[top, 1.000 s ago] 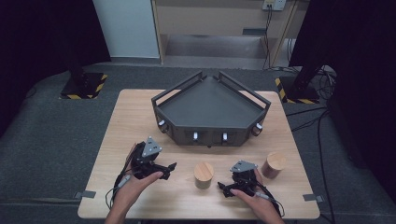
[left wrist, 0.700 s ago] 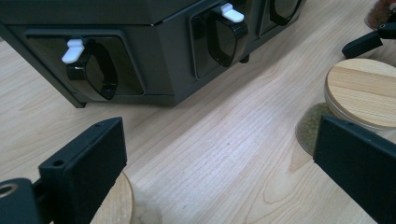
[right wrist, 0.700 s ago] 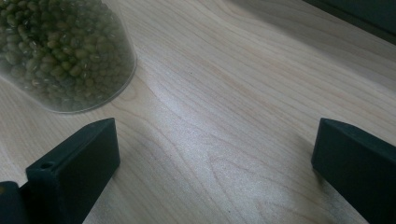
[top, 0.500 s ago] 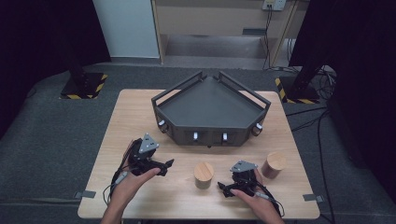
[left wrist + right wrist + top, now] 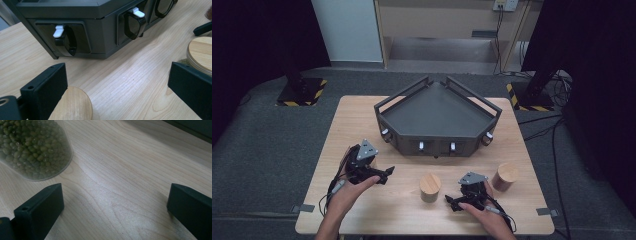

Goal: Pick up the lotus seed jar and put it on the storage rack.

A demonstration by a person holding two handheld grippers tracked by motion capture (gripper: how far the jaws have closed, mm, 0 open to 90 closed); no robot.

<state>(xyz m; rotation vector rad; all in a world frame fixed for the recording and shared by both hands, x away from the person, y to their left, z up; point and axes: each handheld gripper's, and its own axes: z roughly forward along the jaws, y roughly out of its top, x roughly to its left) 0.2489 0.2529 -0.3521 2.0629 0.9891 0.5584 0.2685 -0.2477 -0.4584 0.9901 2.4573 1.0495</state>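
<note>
Both black tongs [image 5: 384,173] [image 5: 451,202] carry grey three-cornered plates, trailing cables and broad flat jaws.

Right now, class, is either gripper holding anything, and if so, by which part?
Nothing is held. The left gripper and the right gripper both have their jaws wide apart over the table, closed on none of the wooden-lidded jars.

Two lidded jars [image 5: 430,187] [image 5: 504,176] stand on the table [image 5: 352,115] before the tray [image 5: 437,117], right of centre.
</note>
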